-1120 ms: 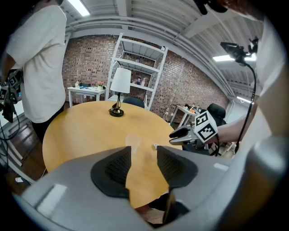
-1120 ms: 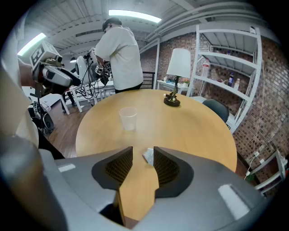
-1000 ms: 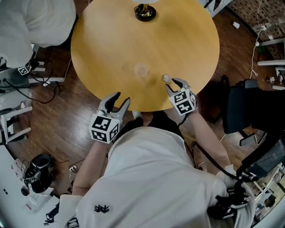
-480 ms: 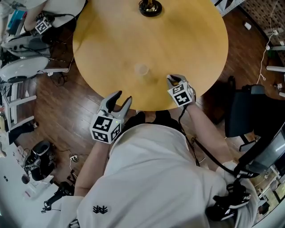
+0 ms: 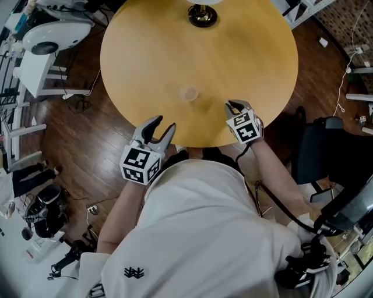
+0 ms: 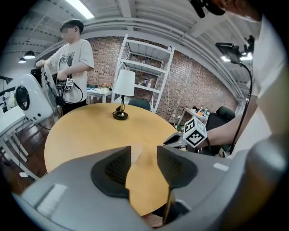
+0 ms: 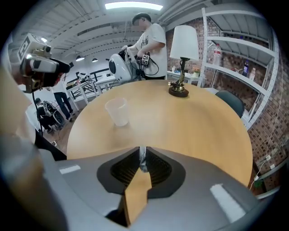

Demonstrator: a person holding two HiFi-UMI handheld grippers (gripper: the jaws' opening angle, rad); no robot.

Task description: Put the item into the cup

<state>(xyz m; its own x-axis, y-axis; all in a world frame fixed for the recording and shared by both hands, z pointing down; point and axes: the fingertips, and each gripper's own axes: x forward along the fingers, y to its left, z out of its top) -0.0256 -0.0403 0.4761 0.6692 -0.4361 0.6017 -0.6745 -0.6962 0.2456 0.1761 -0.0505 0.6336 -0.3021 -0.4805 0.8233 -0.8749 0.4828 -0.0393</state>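
Your right gripper (image 5: 233, 106) is clamped tight on the small grey item (image 7: 142, 158) at the near right edge of the round wooden table (image 5: 151, 64). The clear cup (image 5: 188, 93) stands upright mid-table, to its left and apart from it. Your left gripper (image 5: 160, 125) is spread and empty at the near edge. A lamp (image 5: 202, 16) stands at the far side. Dark plank floor (image 5: 76, 151), a brick wall (image 6: 198, 85) and white shelving (image 6: 144, 67) surround the table.

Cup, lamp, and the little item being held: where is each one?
cup (image 7: 117, 113): right gripper view, on its side wall.
lamp (image 7: 184, 41): right gripper view, on its shade.
item (image 7: 142, 159): right gripper view, on the pinched strip.
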